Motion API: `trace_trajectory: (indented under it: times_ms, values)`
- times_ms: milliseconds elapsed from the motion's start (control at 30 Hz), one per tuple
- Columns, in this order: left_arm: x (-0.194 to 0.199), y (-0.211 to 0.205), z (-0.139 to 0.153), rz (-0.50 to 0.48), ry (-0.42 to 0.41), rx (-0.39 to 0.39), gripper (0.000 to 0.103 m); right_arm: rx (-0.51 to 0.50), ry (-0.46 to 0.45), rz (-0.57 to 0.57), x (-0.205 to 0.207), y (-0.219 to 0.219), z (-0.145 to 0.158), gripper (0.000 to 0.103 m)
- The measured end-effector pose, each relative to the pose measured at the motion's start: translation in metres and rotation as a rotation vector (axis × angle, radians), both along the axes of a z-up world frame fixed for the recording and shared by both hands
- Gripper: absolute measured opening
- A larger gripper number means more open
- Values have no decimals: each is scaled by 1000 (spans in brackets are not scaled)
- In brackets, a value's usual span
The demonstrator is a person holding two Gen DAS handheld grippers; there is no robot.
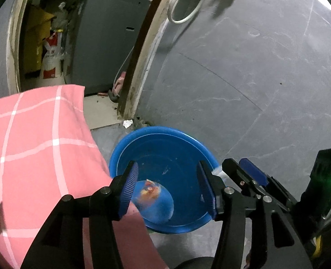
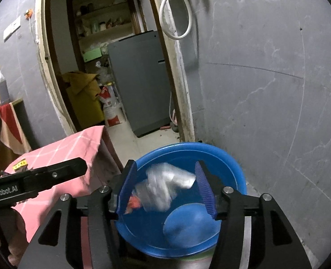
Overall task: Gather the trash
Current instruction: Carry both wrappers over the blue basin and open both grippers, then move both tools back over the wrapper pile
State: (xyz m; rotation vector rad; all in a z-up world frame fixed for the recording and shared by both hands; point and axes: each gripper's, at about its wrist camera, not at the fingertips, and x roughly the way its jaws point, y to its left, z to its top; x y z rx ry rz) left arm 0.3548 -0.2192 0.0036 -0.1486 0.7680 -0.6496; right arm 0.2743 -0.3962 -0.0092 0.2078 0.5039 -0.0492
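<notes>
Now, going from the left, the pink checked cloth (image 1: 37, 139) is draping over a piece of furniture whose corner is overhanging the round blue plastic basin (image 1: 163, 148) on the grey floor. Beside that corner, the left gripper (image 1: 167, 188) is hanging over the basin with its ribbed blue pads parted and nothing pressed between them; directly below them a flat blue packet with a red-and-orange print (image 1: 153, 198) is lying inside the basin near its closest rim.

Further right, the right gripper (image 2: 165, 189) is poised over the same basin, jaws likewise apart. A crumpled clear plastic wrapper (image 2: 165, 185) is sitting blurred in the gap between them, its long axis running roughly pad to pad; it is probably falling free, though the smear makes contact hard to rule out. Underneath, a blue rounded piece (image 2: 187, 224) is resting on the basin bottom.
</notes>
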Motion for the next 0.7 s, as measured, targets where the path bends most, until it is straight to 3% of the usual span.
trace_trajectory:
  times_ms: [167,267,433,567,700]
  values:
    - [-6,7,7,20,-36,-15,49,11,-13,-10,-3,-3,5,54]
    - [-18,18,18,48,-90,-34,63,14,-53,-12,-12,-3,15,65]
    - [-41,44,42,103,-195,-54,76,-3,-157,0,-34,6,42,82]
    - [-64,76,60,188,-285,-85,98,-5,-243,24,-52,18,63,99]
    - [-89,107,75,262,-379,-93,100,-8,-332,65,-70,36,81,103]
